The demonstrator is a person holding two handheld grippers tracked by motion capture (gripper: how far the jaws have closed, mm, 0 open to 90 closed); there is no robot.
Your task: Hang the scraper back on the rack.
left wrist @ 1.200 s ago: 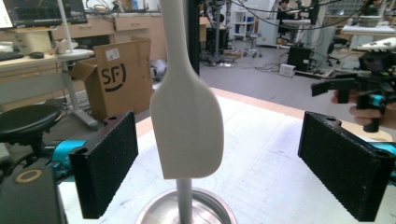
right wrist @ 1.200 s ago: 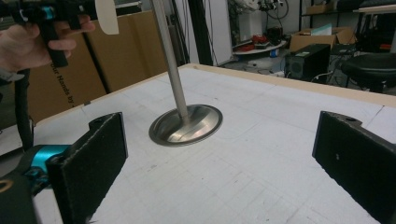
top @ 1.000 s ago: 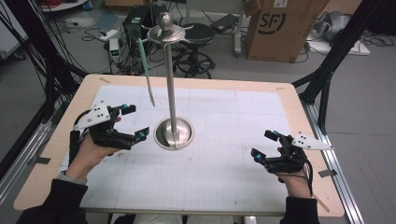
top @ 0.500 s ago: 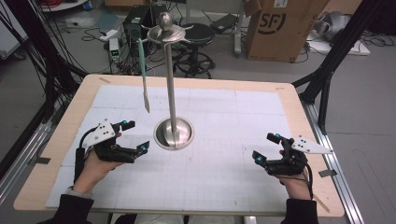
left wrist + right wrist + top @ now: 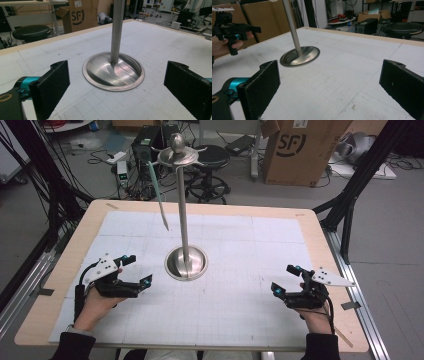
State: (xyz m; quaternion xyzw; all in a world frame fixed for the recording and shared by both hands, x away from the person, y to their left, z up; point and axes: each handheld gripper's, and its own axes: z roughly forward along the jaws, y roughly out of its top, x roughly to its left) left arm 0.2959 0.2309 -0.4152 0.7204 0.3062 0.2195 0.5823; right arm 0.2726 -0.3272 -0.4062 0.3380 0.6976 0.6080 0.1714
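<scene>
Both grippers sit low over the white mat, left gripper [image 5: 137,270] and right gripper [image 5: 283,279], each with jaws wide apart and holding nothing. The metal stand [image 5: 186,261] is mid-table between them, nearer the left one. A pale strip [image 5: 160,199], maybe a knife, hangs from its top.

Far ahead of your right tool [image 5: 284,278], past the far edge of the surface [image 5: 250,245], a cardboard box [image 5: 295,150] marked SF stands on the floor [image 5: 390,245]. Well ahead of your left tool [image 5: 139,269], a black computer tower [image 5: 145,140] sits beside a white power strip [image 5: 121,167], with a round black stool [image 5: 210,157] to their right. Black cables [image 5: 55,195] hang off to that tool's left.
</scene>
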